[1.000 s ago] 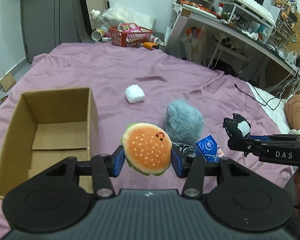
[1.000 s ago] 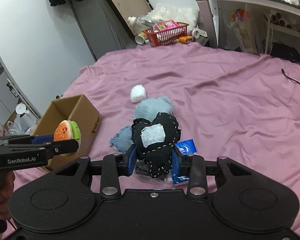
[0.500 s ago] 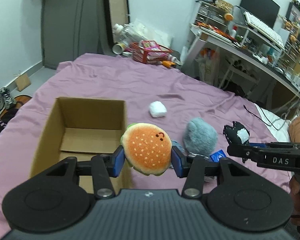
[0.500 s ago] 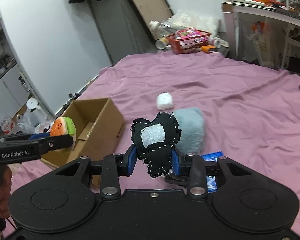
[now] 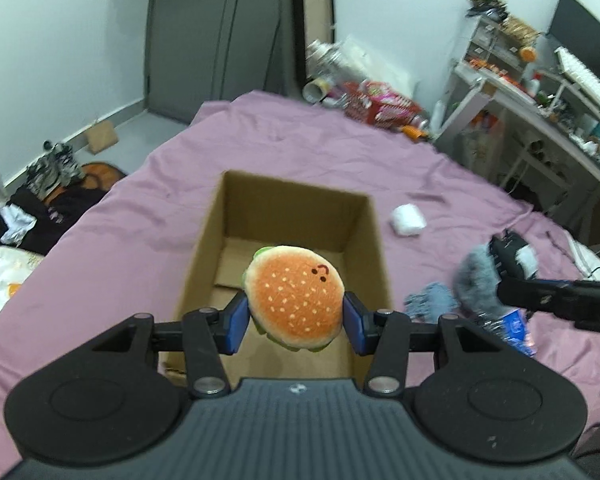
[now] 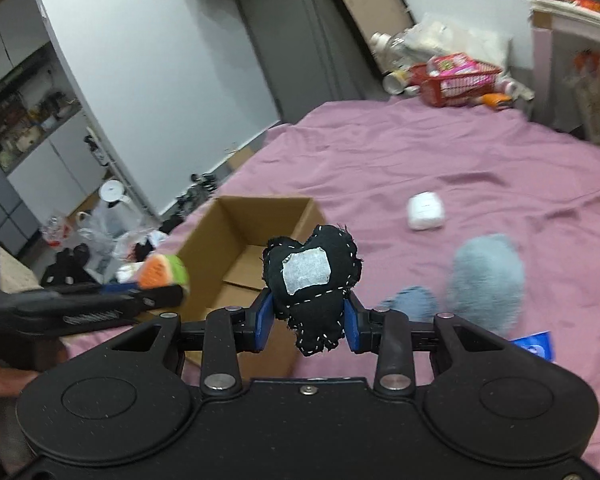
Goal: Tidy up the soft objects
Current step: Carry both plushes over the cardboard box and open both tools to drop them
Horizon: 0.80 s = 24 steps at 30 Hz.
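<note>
Left tongs (image 5: 296,318) clamp a plush hamburger (image 5: 295,297), held above the open cardboard box (image 5: 374,240) on the purple bed (image 5: 140,216). Right tongs (image 6: 309,322) grip a black stitched heart plush (image 6: 310,280) at the box's near corner. On the bed at 2 o'clock of the box: white soft block (image 6: 426,211), grey fluffy plush (image 6: 488,276), blue packet (image 6: 534,344).

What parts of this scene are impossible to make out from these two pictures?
- Box front floor: left view, hidden behind burger.
- Grey plush: right view, motion-blurred; shape unclear.
- Blue packet: right view, partly behind the gripper body; print unreadable.
- Red basket contents: blurred, too small.
</note>
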Motion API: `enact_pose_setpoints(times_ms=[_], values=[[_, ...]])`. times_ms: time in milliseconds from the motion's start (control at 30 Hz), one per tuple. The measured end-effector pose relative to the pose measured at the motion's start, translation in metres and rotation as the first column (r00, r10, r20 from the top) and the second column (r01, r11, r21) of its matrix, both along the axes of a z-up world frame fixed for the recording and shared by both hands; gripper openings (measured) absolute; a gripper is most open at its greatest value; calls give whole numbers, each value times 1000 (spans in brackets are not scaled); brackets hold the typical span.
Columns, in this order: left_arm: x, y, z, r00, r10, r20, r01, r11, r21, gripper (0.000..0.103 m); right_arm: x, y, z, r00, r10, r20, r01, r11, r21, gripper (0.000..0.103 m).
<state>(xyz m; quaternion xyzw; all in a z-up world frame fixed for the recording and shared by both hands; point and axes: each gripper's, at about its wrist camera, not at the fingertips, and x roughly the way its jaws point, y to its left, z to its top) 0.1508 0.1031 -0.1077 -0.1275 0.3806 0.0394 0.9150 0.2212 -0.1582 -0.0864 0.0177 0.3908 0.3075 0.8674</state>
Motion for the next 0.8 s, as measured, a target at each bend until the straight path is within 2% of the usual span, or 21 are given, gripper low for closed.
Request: enact_pose_setpoints(times_ms=[467, 667, 800], values=[[11, 21, -31, 998, 0, -65, -3, 999, -51, 50, 3, 55, -12, 995, 97, -23, -98, 995, -11, 36], [16, 26, -43, 993, 1, -114, -12, 995, -100, 53, 4, 64, -20, 994, 105, -40, -106, 994, -21, 36], [11, 22, -46, 993, -9, -117, -3, 995, -98, 55, 6, 66, -21, 994, 103, -42, -104, 994, -23, 36]])
